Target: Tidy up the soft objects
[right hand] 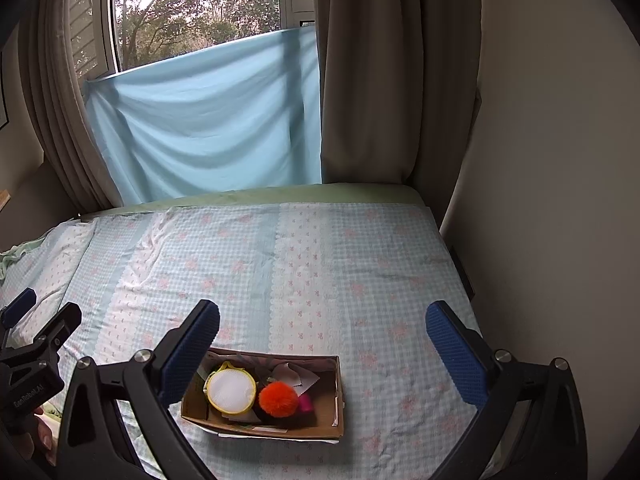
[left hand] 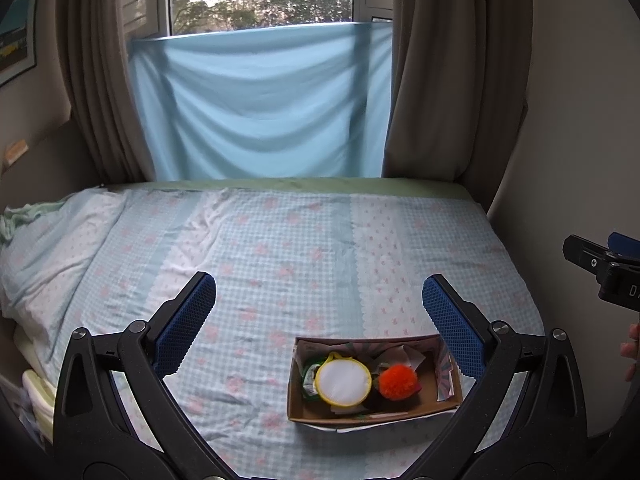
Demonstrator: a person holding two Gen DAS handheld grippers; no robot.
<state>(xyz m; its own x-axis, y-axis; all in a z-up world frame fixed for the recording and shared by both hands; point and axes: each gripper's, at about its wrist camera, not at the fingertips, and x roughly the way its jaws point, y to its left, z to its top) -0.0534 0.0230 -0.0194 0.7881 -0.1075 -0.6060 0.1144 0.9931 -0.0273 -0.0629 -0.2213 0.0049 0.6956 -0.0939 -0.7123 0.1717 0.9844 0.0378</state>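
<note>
A shallow cardboard box [left hand: 450, 402] sits on the bed near its front edge. In it lie a round white pad with a yellow rim [left hand: 343, 378], an orange pompom [left hand: 398, 382] and several fabric scraps. The box [right hand: 334, 408] shows in the right wrist view too, with the pad [right hand: 231, 387], the pompom [right hand: 278, 399] and a pink item [right hand: 306, 403]. My left gripper [left hand: 318, 312] is open and empty above the box. My right gripper [right hand: 322, 340] is open and empty above the box, and shows in the left view [left hand: 600, 264] at the right edge.
The bed has a checked pale blue sheet [left hand: 280, 256] with rumpled bedding at the left [left hand: 40, 240]. A blue cloth [left hand: 260, 108] hangs over the window between brown curtains. A wall [right hand: 540, 200] runs along the bed's right side.
</note>
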